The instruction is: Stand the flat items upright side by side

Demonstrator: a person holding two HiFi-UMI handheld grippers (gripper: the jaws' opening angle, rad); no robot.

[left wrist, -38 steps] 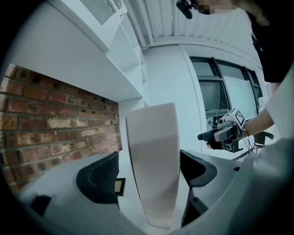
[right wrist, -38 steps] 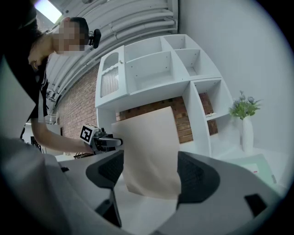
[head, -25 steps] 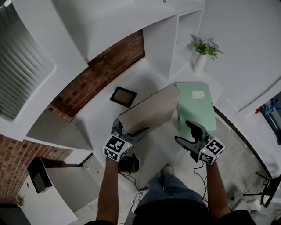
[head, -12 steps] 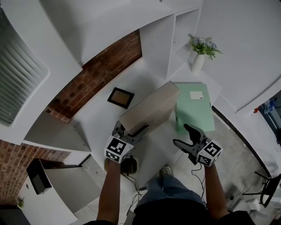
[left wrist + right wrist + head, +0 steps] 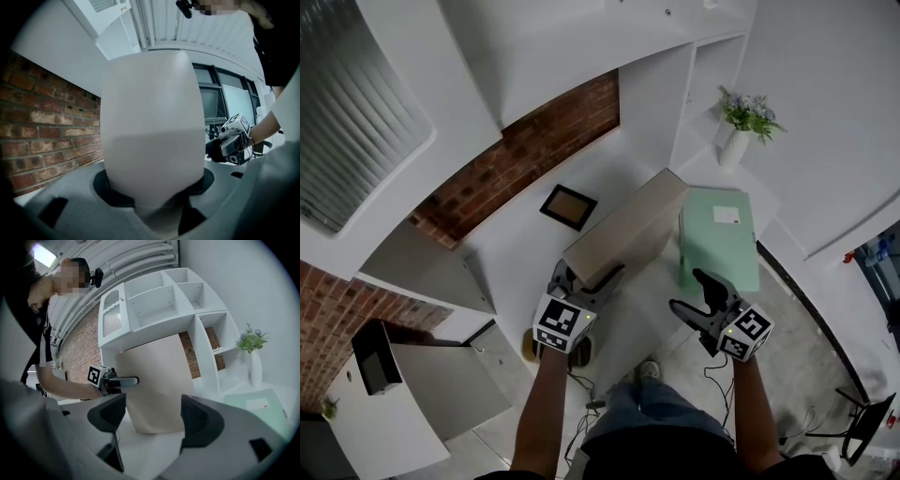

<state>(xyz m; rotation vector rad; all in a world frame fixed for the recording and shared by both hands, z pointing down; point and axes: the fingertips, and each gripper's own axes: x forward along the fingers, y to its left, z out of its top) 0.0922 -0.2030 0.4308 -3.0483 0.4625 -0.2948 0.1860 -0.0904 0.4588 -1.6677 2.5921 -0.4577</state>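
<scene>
Step one, standing the first item: the left gripper [image 5: 584, 279] is closing its jaws on the upright beige folder [image 5: 628, 234] on the table [image 5: 520, 248], while the empty, wide-open right gripper [image 5: 689, 291] should next raise the flat green folder [image 5: 719, 242] alongside.

Black short-sleeved top [image 5: 675, 462], blue jeans [image 5: 661, 411]

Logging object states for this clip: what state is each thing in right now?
Beige rectangular folder: standing on edge.
Left gripper: jaws closing on that folder, which sits between them.
Right gripper: open, empty.
Pale green flat folder: lying flat on the white tabletop.
Small dark-framed picture: lying flat.
White vase of flowers: upright.
</scene>
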